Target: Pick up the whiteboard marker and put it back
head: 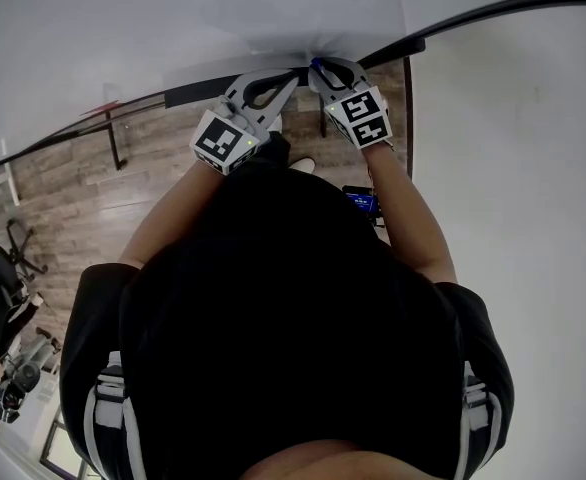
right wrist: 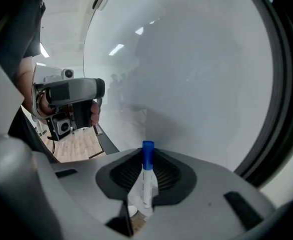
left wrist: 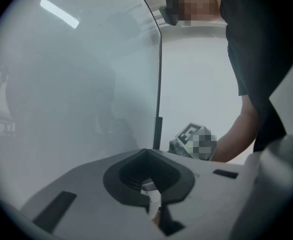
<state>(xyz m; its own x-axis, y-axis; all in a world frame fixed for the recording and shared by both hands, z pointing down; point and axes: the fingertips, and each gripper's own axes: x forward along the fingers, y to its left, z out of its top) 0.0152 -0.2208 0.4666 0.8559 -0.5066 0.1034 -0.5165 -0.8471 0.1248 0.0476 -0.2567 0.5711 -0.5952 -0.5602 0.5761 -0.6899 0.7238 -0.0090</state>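
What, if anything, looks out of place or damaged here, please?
Nothing stands out. The capped whiteboard marker sits straight between the jaws of the right gripper, and the whiteboard in front of it looks unmarked.

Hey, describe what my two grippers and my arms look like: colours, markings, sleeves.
The left gripper and the right gripper both have light grey bodies with dark ribbed pads lining the jaws. Each carries a cube of black-and-white square markers. The person wears a black short-sleeved top, so the forearms are bare.
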